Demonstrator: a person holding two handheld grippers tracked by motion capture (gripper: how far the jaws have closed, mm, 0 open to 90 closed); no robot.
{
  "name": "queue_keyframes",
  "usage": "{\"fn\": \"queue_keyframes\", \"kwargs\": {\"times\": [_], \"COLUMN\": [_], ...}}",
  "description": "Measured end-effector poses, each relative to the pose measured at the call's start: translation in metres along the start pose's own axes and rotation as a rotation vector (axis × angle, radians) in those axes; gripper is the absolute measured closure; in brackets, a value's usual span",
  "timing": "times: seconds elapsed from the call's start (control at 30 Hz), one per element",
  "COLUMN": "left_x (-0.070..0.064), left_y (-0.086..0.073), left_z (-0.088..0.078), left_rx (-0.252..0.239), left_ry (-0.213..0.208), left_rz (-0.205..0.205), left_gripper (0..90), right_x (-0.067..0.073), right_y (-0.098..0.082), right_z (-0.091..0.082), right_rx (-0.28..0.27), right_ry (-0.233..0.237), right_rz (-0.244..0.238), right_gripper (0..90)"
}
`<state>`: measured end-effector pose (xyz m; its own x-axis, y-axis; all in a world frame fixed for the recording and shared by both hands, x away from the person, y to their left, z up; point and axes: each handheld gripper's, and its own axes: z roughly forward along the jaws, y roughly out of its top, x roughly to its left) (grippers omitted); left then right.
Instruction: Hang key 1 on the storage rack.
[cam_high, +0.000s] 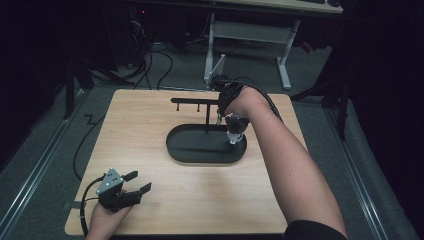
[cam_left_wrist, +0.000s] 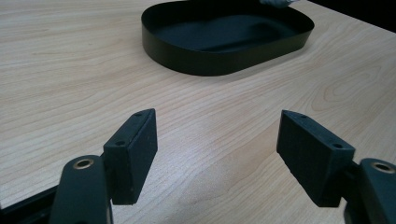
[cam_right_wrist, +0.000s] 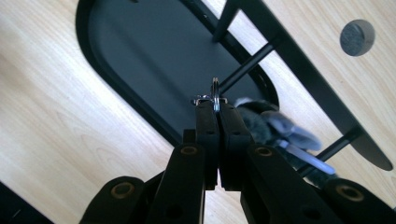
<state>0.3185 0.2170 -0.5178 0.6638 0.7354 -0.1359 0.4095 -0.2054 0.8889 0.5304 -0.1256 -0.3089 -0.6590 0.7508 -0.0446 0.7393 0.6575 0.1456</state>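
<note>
A black oval tray (cam_high: 176, 151) sits mid-table, and a black hanger stand (cam_high: 192, 100) with short pegs rises from it. My right gripper (cam_high: 220, 116) hovers over the tray's right end just below the stand's bar, shut on a metal key ring (cam_right_wrist: 215, 86). A grey and white plush charm (cam_high: 235, 130) dangles from the ring above the tray. In the right gripper view the jaws (cam_right_wrist: 214, 109) are pressed together on the ring, with the plush charm (cam_right_wrist: 280, 128) behind them and the bar (cam_right_wrist: 303, 70) beyond. My left gripper (cam_high: 142, 180) rests open at the near left, nothing between its jaws (cam_left_wrist: 217, 116), facing the tray (cam_left_wrist: 205, 65).
The wooden table (cam_high: 150, 125) has a round grey plug (cam_right_wrist: 357, 37) set in its top beyond the stand. A white-legged desk (cam_high: 250, 35) and floor cables (cam_high: 160, 65) lie behind the table. Bare wood stretches between my left gripper and the tray.
</note>
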Motion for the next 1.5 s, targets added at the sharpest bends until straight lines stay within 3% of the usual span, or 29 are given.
{"fn": "queue_keyframes", "kwargs": {"times": [0.43, 0.7, 0.77, 0.93, 1.5], "left_x": [-0.001, -0.002, -0.002, -0.002, -0.006], "left_y": [0.001, 0.001, 0.001, 0.001, 0.001], "left_z": [-0.001, -0.001, 0.000, 0.000, 0.004], "left_rx": [-0.002, -0.001, -0.001, 0.001, 0.015], "left_ry": [-0.006, -0.008, -0.008, -0.009, -0.019], "left_rz": [0.005, 0.007, 0.006, 0.007, 0.025], "left_gripper": [29.7, 29.7, 29.7, 29.7, 29.4], "right_x": [-0.006, -0.006, -0.006, -0.004, 0.006], "right_y": [-0.001, 0.001, 0.001, 0.001, -0.029], "right_z": [0.000, 0.001, 0.001, -0.001, 0.008], "right_rx": [-0.020, -0.046, -0.056, -0.062, -0.073], "right_ry": [-0.023, -0.048, -0.052, -0.055, -0.005], "right_rz": [0.019, 0.005, 0.009, 0.007, 0.011], "right_gripper": [87.6, 87.2, 82.0, 80.4, 75.8]}}
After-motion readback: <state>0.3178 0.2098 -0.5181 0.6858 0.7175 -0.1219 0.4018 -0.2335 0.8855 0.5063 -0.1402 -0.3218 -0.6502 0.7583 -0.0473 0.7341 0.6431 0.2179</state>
